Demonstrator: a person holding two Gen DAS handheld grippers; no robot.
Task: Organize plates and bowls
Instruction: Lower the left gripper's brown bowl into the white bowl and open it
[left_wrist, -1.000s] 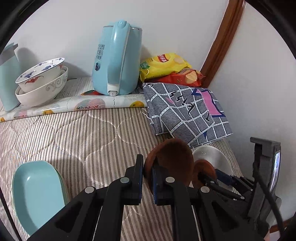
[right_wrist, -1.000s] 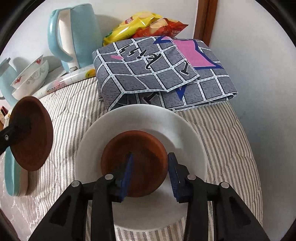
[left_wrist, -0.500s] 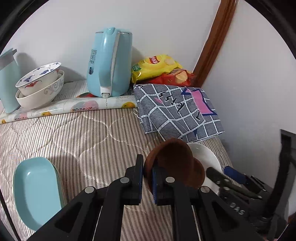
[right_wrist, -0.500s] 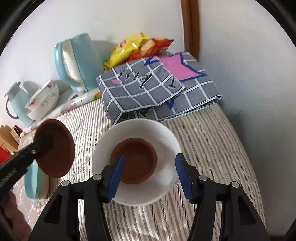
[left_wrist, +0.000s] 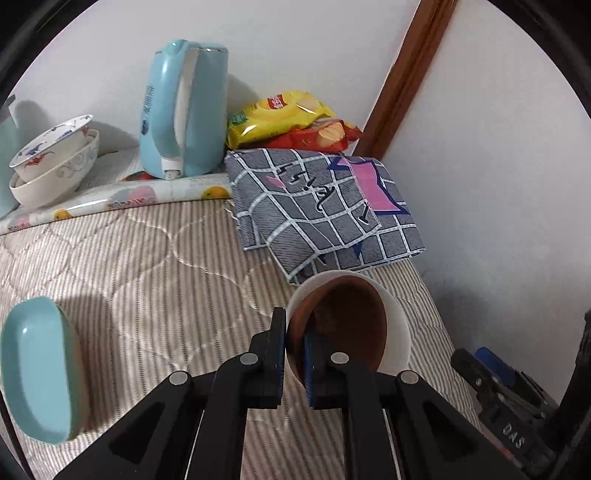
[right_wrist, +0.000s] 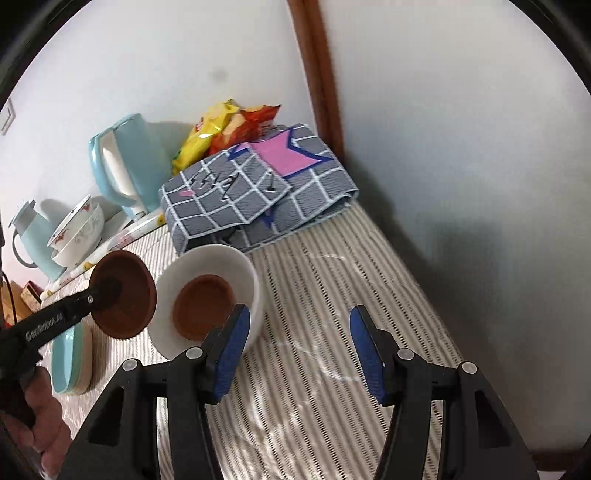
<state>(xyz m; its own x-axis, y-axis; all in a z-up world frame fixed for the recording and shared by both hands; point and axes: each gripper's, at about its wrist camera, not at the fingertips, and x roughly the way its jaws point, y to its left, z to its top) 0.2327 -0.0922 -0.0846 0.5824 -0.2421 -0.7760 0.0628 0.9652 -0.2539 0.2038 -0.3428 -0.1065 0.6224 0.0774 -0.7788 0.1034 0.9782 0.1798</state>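
Observation:
My left gripper (left_wrist: 294, 350) is shut on the rim of a brown saucer (left_wrist: 343, 321), held tilted just left of the white plate (left_wrist: 397, 325); the saucer also shows in the right wrist view (right_wrist: 123, 295). A second brown saucer (right_wrist: 205, 308) lies in the white plate (right_wrist: 236, 260) on the striped bed. My right gripper (right_wrist: 295, 347) is open and empty, raised to the right of the plate. Light blue oval dishes (left_wrist: 33, 365) are stacked at the left. Two patterned bowls (left_wrist: 55, 162) are nested at the back left.
A light blue kettle (left_wrist: 184, 110) and snack bags (left_wrist: 288, 122) stand by the back wall. A folded grey checked cloth (left_wrist: 325, 210) lies behind the plate. A blue jug (right_wrist: 31, 236) stands at far left. The wall runs close along the right.
My right gripper let go of the saucer in the white plate, opened wide and pulled up and back. My left gripper carried its saucer closer to the plate.

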